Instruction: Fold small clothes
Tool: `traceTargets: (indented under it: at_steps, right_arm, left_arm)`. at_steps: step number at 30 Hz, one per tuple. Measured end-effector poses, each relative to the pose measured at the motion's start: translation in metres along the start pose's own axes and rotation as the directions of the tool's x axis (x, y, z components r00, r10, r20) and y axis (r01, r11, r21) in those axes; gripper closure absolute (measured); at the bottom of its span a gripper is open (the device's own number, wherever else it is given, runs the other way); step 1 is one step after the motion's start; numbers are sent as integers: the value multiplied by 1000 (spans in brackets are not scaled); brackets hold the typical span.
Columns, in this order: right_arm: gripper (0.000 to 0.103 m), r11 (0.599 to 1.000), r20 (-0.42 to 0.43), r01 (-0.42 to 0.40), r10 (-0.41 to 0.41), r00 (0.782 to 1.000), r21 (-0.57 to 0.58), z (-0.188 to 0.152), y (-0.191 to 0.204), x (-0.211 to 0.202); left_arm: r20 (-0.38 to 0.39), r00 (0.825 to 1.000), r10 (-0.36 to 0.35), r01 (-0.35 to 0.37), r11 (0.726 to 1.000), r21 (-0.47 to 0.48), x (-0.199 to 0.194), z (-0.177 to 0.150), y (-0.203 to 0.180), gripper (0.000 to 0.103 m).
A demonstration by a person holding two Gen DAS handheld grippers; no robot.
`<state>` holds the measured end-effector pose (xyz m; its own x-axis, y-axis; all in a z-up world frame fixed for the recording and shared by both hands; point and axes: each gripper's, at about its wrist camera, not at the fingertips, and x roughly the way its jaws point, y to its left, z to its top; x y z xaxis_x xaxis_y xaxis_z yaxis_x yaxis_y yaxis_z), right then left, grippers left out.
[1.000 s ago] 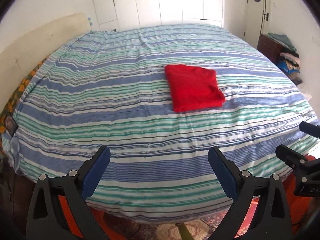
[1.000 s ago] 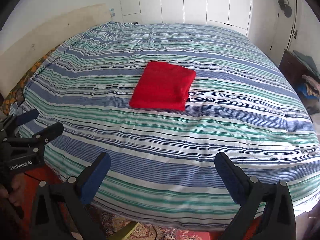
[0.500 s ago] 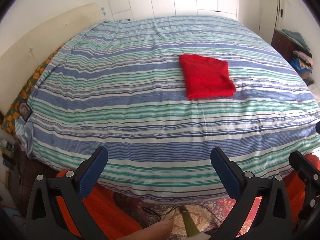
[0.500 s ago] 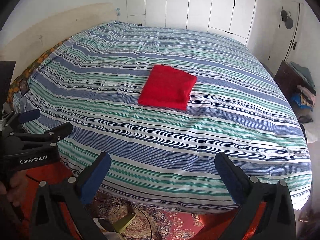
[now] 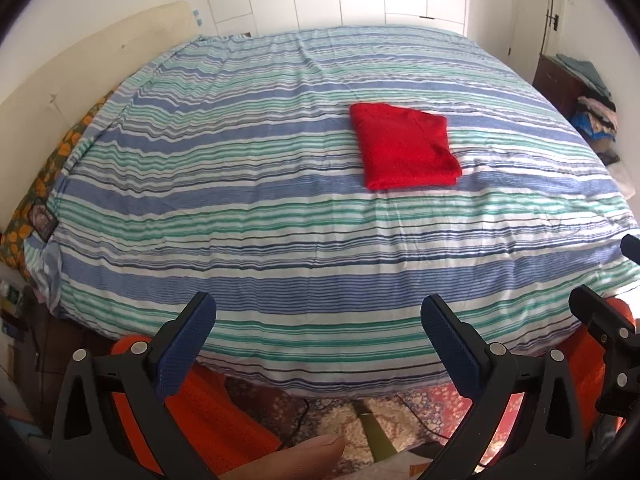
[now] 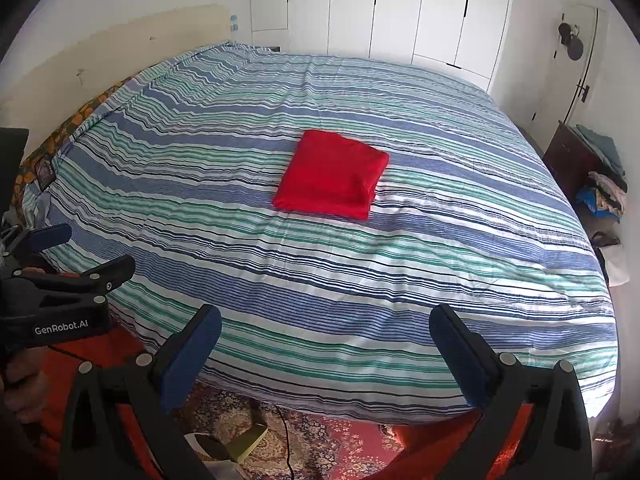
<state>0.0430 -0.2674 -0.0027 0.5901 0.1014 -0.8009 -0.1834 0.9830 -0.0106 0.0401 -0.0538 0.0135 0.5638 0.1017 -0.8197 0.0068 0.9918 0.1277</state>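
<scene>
A red garment (image 5: 404, 148) (image 6: 332, 176) lies folded into a neat rectangle near the middle of the striped bed (image 5: 240, 208) (image 6: 460, 240). My left gripper (image 5: 316, 320) hangs open beyond the bed's near edge, far from the garment, with nothing between its blue pads. In the right wrist view my right gripper (image 6: 324, 332) is also open and empty, held back over the near edge. The left gripper's body (image 6: 56, 292) shows at the left of the right wrist view, with a hand below it.
A patterned rug (image 6: 304, 448) and orange fabric (image 5: 200, 412) lie below the bed's near edge. A dark dresser (image 6: 576, 164) piled with clothes stands at the right. White wardrobe doors (image 6: 400, 8) line the far wall, and a headboard (image 5: 80, 68) runs along the left.
Both grippers have pulled back and up from the bed, so the folded red garment looks smaller and farther away. More floor and rug show below. Both stay open.
</scene>
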Motion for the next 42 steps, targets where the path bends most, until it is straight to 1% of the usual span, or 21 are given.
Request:
traceTargets:
  at_steps: [7,12,15,18,20,24,34,38,42]
  right_arm:
    - [1,1000,4,-13,13,1000,-14,3,3,-7]
    - [1,1000,12,-20,20,1000,-17,5,3,-12]
    - [1,999,2,-50,50,999,-7,6,1,-14]
    - [1,995,-21,-97,97,995,29,7,-3,-13]
    - [1,995,-37,-90,91,995,39,6,-4,-11]
    - [1,998,-53,-54,54,997,11,5,1,-10]
    - [1,998,-70,-63,62,996,-21,4,7,-7]
    - [1,998,-68,-64,63,996,-20,6,5,-10]
    - [1,997,-65,-73,71,995,-22,8,5,-14]
  left_arm:
    - [-27,1000,0,0,1000,5,1,0,-1,1]
    - [-49,999,-22,23,1000,11,0,0,-5,1]
    - [-46,999,-25,26,999,20,-3,1,-7,1]
    - [-50,998,-35,36,999,20,-5,1,-6,1]
    - [-51,998,-36,38,999,22,-6,1,-6,1]
    - [-49,998,-35,37,999,28,-9,2,-5,1]
    - [-64,997,-35,38,999,39,-6,2,-6,1]
    - [-100,993,-56,59,998,35,-3,2,-7,1]
    - [-95,994,-48,52,998,37,-5,2,-7,1]
